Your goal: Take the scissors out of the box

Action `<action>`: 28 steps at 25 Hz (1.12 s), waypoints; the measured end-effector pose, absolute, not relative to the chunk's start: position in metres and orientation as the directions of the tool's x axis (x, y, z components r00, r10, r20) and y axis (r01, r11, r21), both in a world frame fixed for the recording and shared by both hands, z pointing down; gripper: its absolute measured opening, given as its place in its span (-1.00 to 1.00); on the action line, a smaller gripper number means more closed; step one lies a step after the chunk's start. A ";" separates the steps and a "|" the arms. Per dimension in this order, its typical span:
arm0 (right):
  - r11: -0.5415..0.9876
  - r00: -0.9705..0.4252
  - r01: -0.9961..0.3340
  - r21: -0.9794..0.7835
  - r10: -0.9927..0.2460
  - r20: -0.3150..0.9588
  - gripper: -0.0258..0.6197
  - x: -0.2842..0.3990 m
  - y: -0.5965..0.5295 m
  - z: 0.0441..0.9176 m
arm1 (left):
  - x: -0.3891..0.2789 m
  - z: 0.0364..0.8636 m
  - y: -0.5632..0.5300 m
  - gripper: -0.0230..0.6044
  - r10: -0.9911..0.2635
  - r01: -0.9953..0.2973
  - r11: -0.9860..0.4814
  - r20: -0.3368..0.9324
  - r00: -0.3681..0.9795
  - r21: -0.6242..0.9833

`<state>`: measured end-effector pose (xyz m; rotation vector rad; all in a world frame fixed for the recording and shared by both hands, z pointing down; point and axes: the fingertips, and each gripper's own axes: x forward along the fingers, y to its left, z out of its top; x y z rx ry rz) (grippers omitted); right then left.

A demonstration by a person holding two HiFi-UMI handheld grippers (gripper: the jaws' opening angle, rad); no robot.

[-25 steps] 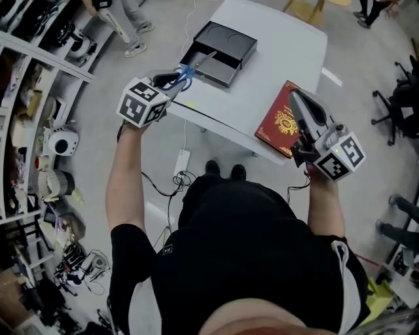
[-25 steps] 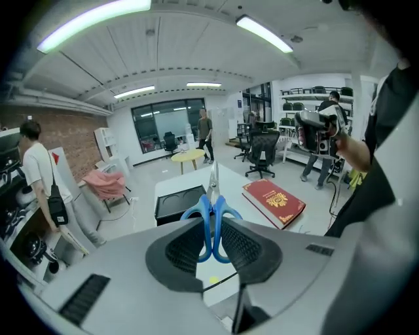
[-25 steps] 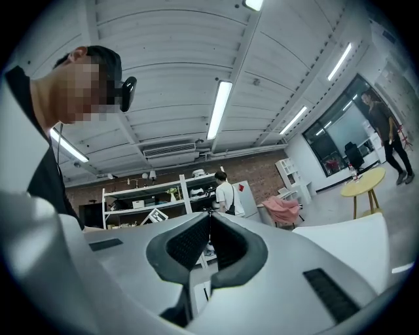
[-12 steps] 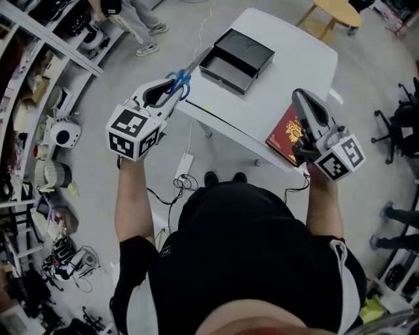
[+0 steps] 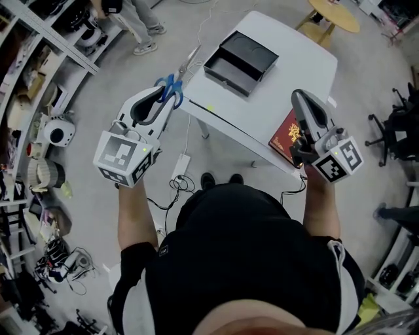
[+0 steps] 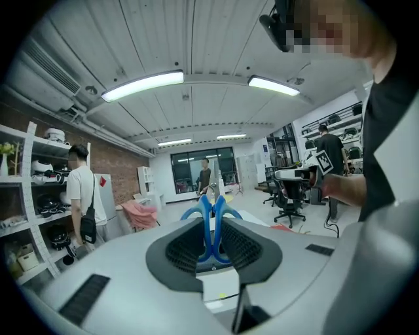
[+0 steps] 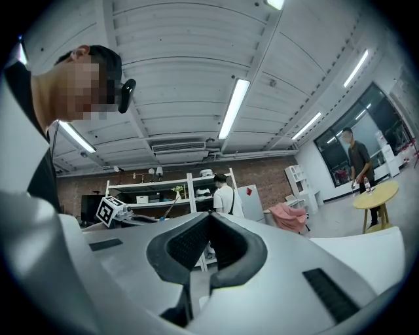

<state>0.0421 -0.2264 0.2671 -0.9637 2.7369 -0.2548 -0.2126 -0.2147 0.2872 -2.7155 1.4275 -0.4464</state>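
Observation:
My left gripper (image 5: 171,91) is shut on the blue handles of the scissors (image 5: 175,80). Their metal blades point away toward the table's left edge. It hangs in the air left of the white table (image 5: 294,49), clear of the open black box (image 5: 241,62), which looks empty. In the left gripper view the blue scissors (image 6: 211,222) stand upright between the dark pads (image 6: 180,245). My right gripper (image 5: 300,98) hovers over the red book (image 5: 292,134) at the table's near right edge. Its jaws meet at the tips with nothing in them, as the right gripper view shows of the right gripper (image 7: 209,229).
Shelves (image 5: 39,78) full of gear line the left side. Cables and a power strip (image 5: 180,167) lie on the floor under the table. A round wooden stool (image 5: 334,14) stands beyond the table, office chairs (image 5: 399,111) to the right. People stand further off.
My left gripper has lifted the scissors up and leftward, away from the box and off the table's edge. The right gripper has shifted a little over the red book.

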 end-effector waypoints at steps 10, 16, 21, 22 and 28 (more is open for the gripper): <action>0.754 -0.745 -0.618 -0.221 -0.652 -0.140 -0.83 0.035 -0.232 0.268 | -0.250 0.299 -0.205 -0.62 -0.862 -0.861 -0.498 0.161 0.480 -0.101; 0.722 -0.711 -0.656 -0.221 -0.689 -0.141 -0.83 0.045 -0.238 0.268 | -0.265 0.302 -0.205 -0.62 -0.889 -0.888 -0.451 0.132 0.439 -0.084; 0.712 -0.699 -0.666 -0.221 -0.700 -0.148 -0.83 0.048 -0.241 0.268 | -0.277 0.299 -0.206 -0.62 -0.908 -0.906 -0.415 0.104 0.407 -0.079; 0.713 -0.700 -0.666 -0.219 -0.699 -0.148 -0.83 0.048 -0.241 0.269 | -0.279 0.299 -0.206 -0.62 -0.911 -0.910 -0.408 0.097 0.400 -0.076; 0.709 -0.696 -0.668 -0.227 -0.703 -0.146 -0.83 0.047 -0.244 0.273 | -0.286 0.300 -0.206 -0.62 -0.924 -0.924 -0.378 0.076 0.374 -0.055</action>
